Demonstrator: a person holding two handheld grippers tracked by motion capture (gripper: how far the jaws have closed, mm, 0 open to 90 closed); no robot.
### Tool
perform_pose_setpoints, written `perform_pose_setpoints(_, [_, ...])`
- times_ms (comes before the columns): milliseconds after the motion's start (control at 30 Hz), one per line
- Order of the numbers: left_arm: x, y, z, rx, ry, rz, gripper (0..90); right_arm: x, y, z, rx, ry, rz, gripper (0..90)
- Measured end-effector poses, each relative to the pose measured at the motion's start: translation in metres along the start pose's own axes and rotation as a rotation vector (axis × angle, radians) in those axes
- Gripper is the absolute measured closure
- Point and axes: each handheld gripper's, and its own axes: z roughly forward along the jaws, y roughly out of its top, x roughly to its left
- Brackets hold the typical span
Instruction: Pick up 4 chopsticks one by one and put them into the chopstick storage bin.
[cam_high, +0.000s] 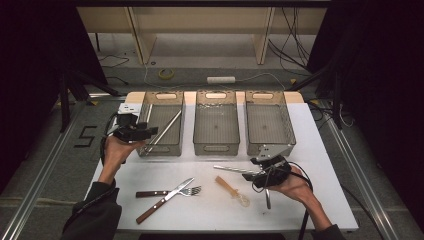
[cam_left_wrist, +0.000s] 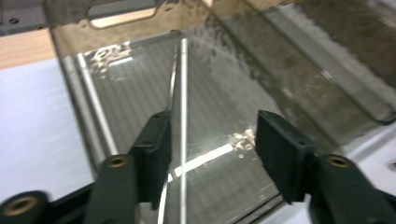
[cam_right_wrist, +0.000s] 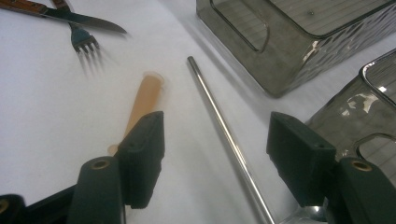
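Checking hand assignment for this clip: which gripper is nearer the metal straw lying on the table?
Right. The right gripper hovers directly over the metal straw, jaws open astride it. The left gripper is far off at the left bin.

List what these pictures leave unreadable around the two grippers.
- Metal straw: right gripper view, near end cut off by the bottom edge.
- Rod in the left bin: left gripper view, blurred; contact with the left gripper unclear.
- Orange-handled utensil: handle partly hidden behind the right gripper.
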Motion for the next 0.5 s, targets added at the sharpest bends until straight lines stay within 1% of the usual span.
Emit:
perform_pose_setpoints(133, [-0.005,-0.001,-0.005,-0.030,-0.059,-0.005,33.6,-0.001,0.001,0.000,0.021,0.004,0.000,37.8])
perform_pose_setpoints(167, [-0.006,-0.002,-0.006,-0.045,-0.081,-0.006,31.1,-0.002,0.001,0.000,0.025,0.005,-0.001,37.8])
perform_pose_setpoints(200, [-0.008,-0.002,-0.007,-0.051,-0.092,-0.004,29.8,-0.002,0.001,0.000,0.032,0.009,-0.002,37.8])
perform_pose_setpoints(267, [-0.012,-0.002,-0.009,-0.060,-0.102,0.012,28.2,-0.003,0.001,0.001,0.047,0.011,-0.006,37.8])
perform_pose_setpoints(367, [-0.018,-0.002,-0.012,-0.067,-0.106,0.036,26.6,-0.005,0.001,0.002,0.066,0.014,-0.008,37.8])
perform_pose_setpoints(500, [-0.027,-0.004,-0.014,-0.077,-0.125,0.057,25.7,-0.007,0.002,0.003,0.088,0.026,-0.005,37.7])
